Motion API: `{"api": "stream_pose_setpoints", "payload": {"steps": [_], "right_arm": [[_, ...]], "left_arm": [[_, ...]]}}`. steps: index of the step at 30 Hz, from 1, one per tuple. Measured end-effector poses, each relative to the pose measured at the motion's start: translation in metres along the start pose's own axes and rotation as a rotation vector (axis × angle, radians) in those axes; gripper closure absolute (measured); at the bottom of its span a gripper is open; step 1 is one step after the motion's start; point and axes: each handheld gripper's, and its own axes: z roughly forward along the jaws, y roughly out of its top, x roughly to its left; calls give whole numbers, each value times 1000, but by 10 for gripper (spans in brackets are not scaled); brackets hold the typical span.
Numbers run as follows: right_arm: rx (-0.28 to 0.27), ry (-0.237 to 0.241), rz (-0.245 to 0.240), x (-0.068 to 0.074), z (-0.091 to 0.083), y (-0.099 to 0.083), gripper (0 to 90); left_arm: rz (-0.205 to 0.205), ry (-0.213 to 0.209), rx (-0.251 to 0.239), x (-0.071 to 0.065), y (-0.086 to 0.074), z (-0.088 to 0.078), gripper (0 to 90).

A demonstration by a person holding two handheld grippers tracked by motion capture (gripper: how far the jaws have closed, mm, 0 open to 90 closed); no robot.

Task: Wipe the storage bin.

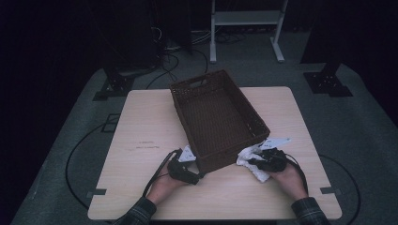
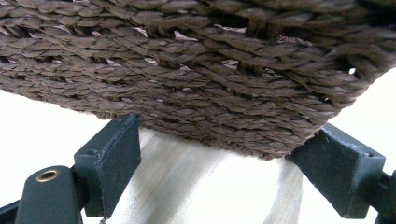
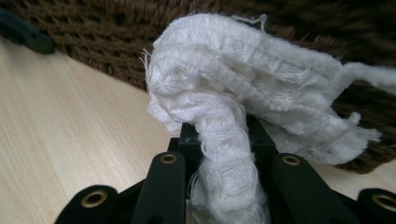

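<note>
A brown wicker basket (image 1: 220,157) stands askew on the pale wooden table (image 1: 141,126). My left gripper (image 1: 197,177) is at its near left corner. In the left gripper view the jaws stand wide on either side of that corner (image 2: 210,93), their tips against the weave, so the left gripper (image 2: 224,149) is shut on it. My right gripper (image 1: 257,161) is by the basket's near right corner, shut on a crumpled white cloth (image 1: 251,166). In the right gripper view the cloth (image 3: 233,70) bunches up out of the right gripper (image 3: 222,133), close against the basket wall (image 3: 93,56).
The table's front edge (image 1: 211,218) is close behind both hands. A white metal frame (image 1: 246,18) and black stand feet (image 1: 328,82) are on the grey floor beyond the table. Cables (image 1: 80,145) trail on the floor at the left.
</note>
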Motion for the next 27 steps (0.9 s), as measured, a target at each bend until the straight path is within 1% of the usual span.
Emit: {"api": "stream_pose_setpoints", "payload": {"steps": [6,11,14,17,20,23,27], "right_arm": [[32,7,-15,2,8,-2,733],[33,3,-23,4,7,-1,733],[12,0,-28,5,1,1,733],[-35,4,-24,7,-8,4,733],[-67,0,-32,10,-16,10,733],[-87,-8,-47,12,-22,14,733],[-115,-11,-52,14,-30,18,734]], "left_arm": [[0,0,0,0,0,0,150],[0,0,0,0,0,0,150],[0,0,0,0,0,0,150],[0,0,0,0,0,0,150],[-1,0,-1,0,0,0,150],[-1,0,-1,0,0,0,150],[-1,0,-3,0,0,0,150]]}}
